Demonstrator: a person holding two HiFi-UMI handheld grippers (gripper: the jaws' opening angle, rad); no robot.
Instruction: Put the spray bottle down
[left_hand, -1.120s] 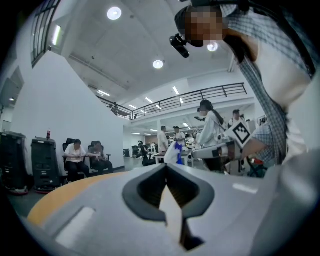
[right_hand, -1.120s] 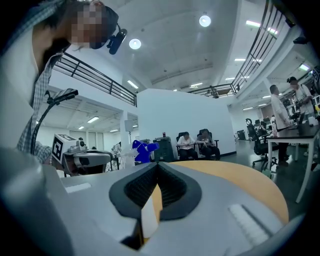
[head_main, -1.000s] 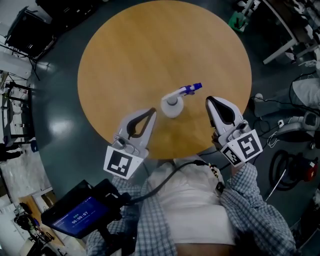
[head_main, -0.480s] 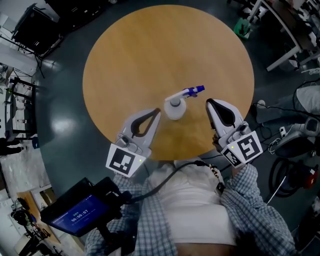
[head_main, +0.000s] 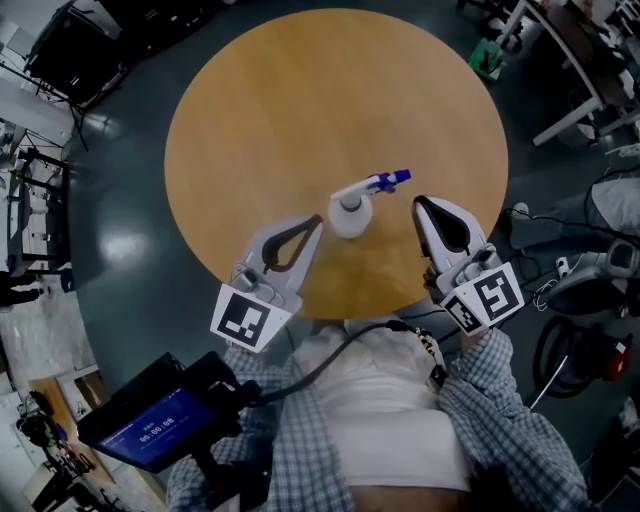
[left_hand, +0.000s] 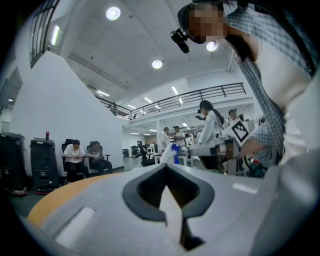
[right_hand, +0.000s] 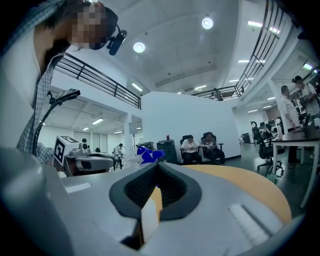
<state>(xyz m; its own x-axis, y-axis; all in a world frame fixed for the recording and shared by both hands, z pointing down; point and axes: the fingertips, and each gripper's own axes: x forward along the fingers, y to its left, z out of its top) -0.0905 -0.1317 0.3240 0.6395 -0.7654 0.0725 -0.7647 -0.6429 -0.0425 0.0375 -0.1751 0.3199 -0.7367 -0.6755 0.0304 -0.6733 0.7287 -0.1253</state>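
Observation:
A white spray bottle with a blue nozzle stands upright on the round wooden table, near its front edge. Nothing holds it. My left gripper lies just left of the bottle, jaws shut and empty. My right gripper lies to the bottle's right, a short gap away, also shut and empty. In the left gripper view the bottle shows just beyond the closed tips. In the right gripper view its blue nozzle peeks over the closed tips.
The table's front edge runs just under both grippers, against the person's body. A device with a lit screen hangs at lower left. Desks, cables and a green object stand on the floor at right. Seated people are far off.
Bottle and both grippers stay where they were. Only the head view shifted slightly.

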